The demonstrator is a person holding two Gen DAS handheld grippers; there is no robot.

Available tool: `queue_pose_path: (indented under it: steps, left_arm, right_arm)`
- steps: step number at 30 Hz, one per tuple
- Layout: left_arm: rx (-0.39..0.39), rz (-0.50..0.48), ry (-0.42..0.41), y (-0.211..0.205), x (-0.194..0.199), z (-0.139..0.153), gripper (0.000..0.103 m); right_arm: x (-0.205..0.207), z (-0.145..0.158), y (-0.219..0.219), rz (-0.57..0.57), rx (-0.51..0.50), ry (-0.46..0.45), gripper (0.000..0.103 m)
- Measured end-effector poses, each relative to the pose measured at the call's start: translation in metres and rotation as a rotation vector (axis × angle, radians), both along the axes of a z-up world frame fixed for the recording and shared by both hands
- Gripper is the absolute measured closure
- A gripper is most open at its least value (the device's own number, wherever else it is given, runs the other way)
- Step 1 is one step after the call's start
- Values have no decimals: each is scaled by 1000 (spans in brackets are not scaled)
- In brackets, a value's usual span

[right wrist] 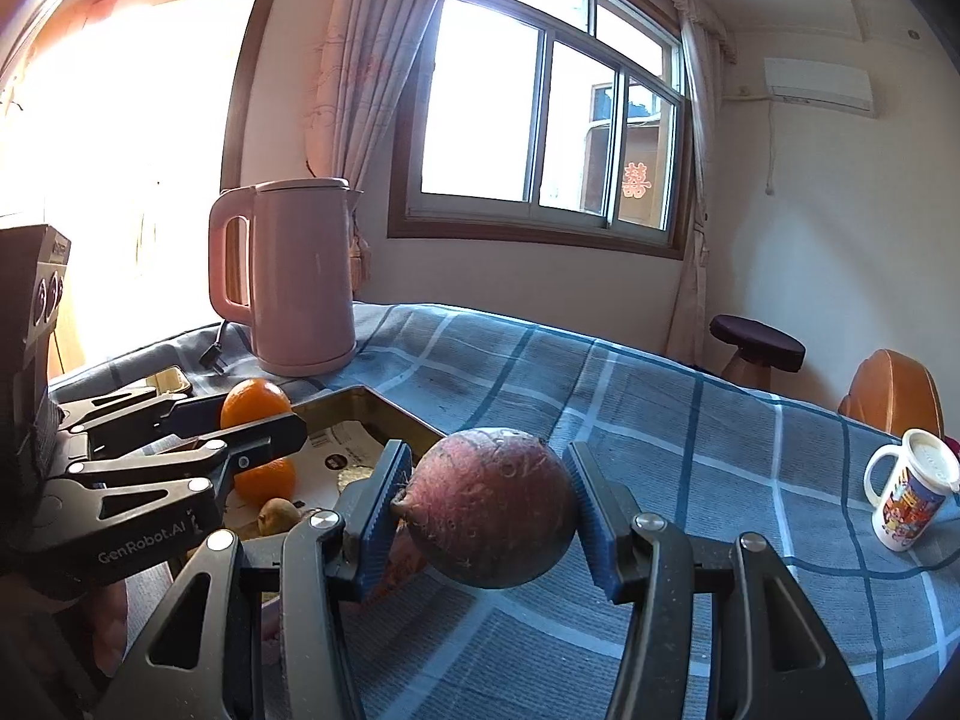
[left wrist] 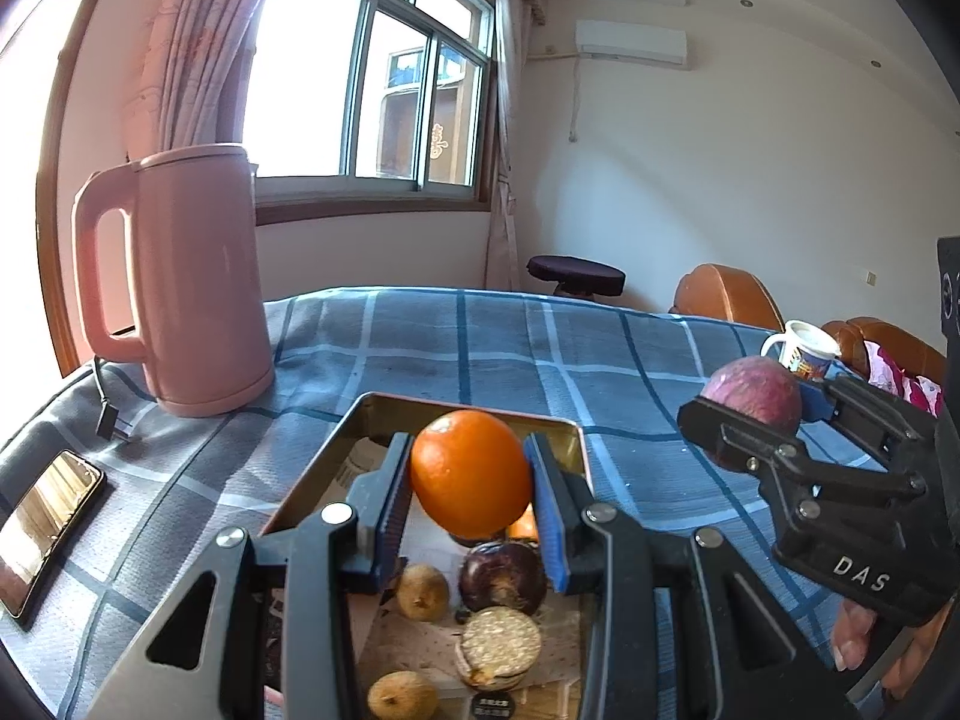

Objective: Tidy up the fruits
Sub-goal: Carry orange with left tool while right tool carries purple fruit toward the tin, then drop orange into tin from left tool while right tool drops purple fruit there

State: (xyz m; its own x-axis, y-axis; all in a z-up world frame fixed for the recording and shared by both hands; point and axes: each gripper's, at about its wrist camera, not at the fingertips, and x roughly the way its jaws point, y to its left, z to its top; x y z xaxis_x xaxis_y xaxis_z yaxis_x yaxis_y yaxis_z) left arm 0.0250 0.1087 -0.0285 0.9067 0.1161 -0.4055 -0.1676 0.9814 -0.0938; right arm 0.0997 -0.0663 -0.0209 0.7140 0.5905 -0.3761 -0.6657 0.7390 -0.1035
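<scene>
Both tongs are loaded at this moment. My left tongs (left wrist: 471,480) pinch an orange (left wrist: 471,474) between the two blue pads, and they hold it in the air above the far half of the metal tray (left wrist: 576,438). My right tongs (right wrist: 489,510) pinch a reddish-purple round fruit (right wrist: 495,507), rough on the skin, and they carry it over the blue checked cloth of the tabletop (right wrist: 690,420), just beside the right edge of the tray.

I judge that I am in the step of carrying: two fruits are lifted, and neither is set down. Whether they go into the tray or out of it, I cannot tell from this view alone. The next move needs a free spot for each fruit, a slow lowering until the fruit rests, and only then the pads can spread. Both fruits are round, so they may roll when I release them.

Inside the tray I see paper with print on the bottom, a dark purple round fruit (left wrist: 503,576), two small brown fruits (left wrist: 423,591) (left wrist: 402,696), a round cracker-like biscuit (left wrist: 497,645), and a second orange (right wrist: 267,477) partly hidden under the first one.

Outside the tray stand a pink kettle (left wrist: 192,288) at the far left, a phone (left wrist: 48,516) on the left edge, and a white mug (right wrist: 909,498) far to the right.
</scene>
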Motion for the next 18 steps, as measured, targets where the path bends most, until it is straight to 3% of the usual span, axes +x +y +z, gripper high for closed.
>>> queue_pose_path:
  steps: [18]
  left_arm:
    - [4,68,26,30,-10,-2,64]
  right_arm:
    - [-3,0,36,67,-21,7,49]
